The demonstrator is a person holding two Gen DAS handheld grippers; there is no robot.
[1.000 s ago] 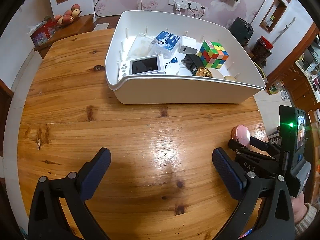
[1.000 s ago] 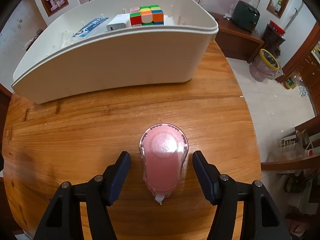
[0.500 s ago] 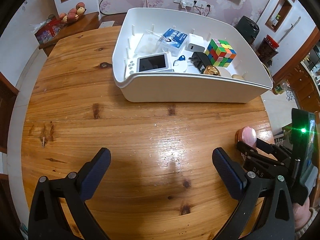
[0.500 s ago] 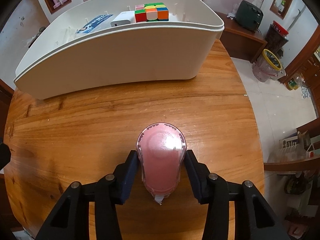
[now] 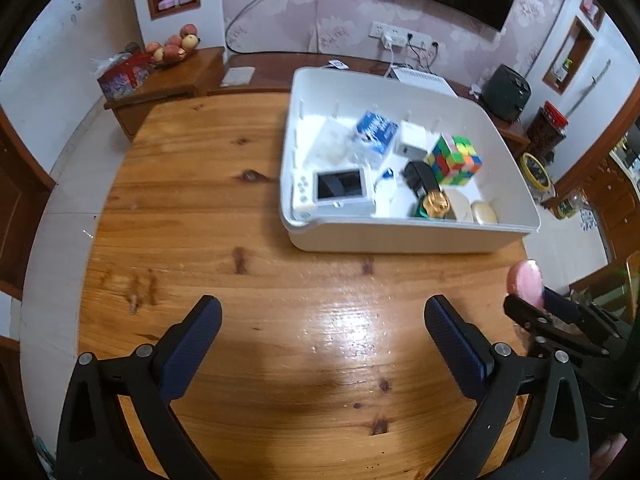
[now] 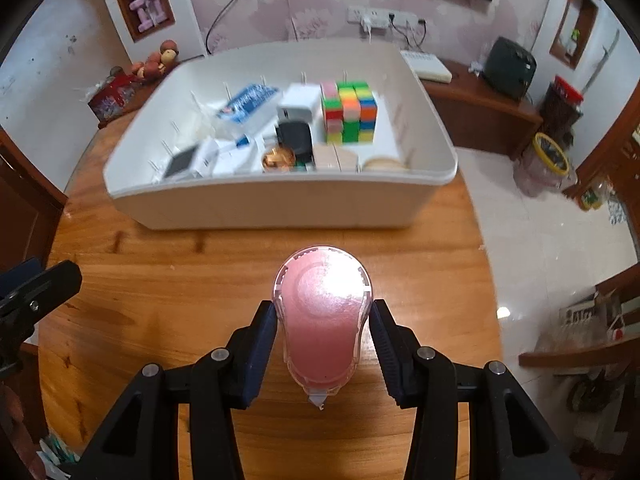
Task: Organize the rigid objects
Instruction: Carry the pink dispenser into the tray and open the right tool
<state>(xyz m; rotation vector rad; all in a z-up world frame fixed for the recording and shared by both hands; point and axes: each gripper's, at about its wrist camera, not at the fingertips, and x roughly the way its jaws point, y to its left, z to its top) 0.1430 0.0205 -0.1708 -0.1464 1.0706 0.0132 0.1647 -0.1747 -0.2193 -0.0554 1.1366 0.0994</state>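
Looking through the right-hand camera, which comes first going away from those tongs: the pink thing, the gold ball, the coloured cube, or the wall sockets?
From the right tongs, nearest first:
1. Pink tape dispenser, clamped between the pads.
2. Gold ball, at the bin's near wall, left of centre.
3. Coloured cube, deeper in the white bin, right of centre.
4. Wall sockets, behind the bin on the far wall.

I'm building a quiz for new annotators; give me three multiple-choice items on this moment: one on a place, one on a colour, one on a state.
1. Where is the multicoloured puzzle cube?
A. inside the white plastic bin
B. on the wooden table
C. in the left gripper

2. What colour is the rounded tape dispenser?
A. blue
B. pink
C. green

3. How stands the right gripper?
A. wide open, empty
B. shut on the dispenser
C. out of view

Key: 1 A, it sits among the bin's items; 2 B, pink body in a clear shell; 3 B, both jaws press its sides.
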